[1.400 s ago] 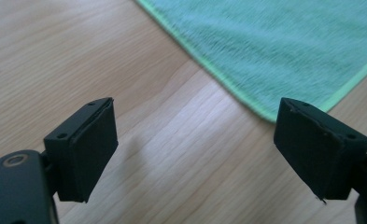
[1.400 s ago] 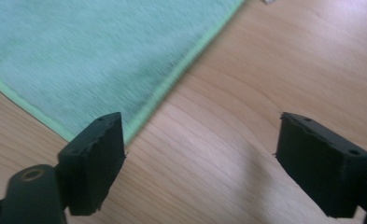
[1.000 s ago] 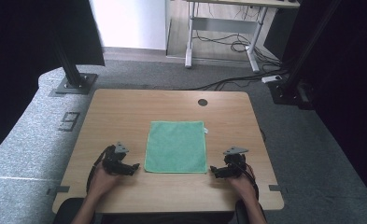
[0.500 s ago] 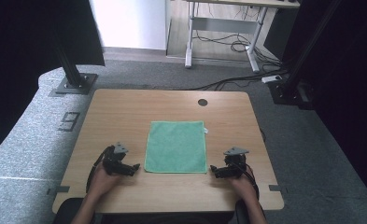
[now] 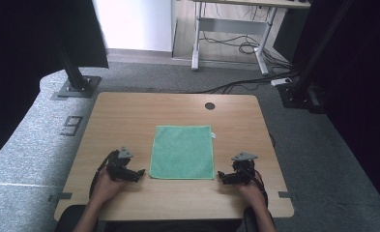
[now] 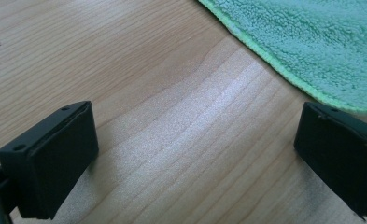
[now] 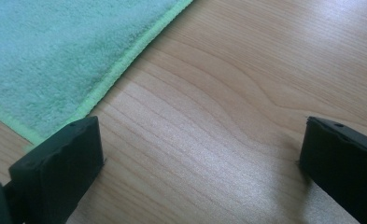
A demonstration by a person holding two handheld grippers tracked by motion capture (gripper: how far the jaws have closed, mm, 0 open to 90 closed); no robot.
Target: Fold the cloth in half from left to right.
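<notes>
Green terry cloth (image 5: 182,152), flat and square, on wooden table (image 5: 129,116)

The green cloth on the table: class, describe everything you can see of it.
The green cloth is a roughly square piece of fluffy, towel-like fabric with a lighter stitched hem and a small white tag at its far right corner. It lies spread flat, unfolded, on the wooden table, toward the near edge. The left gripper and right gripper sit open beside its near corners, apparently not touching it.

One green cloth (image 5: 182,152), two grippers, one wooden table (image 5: 129,113)
</notes>
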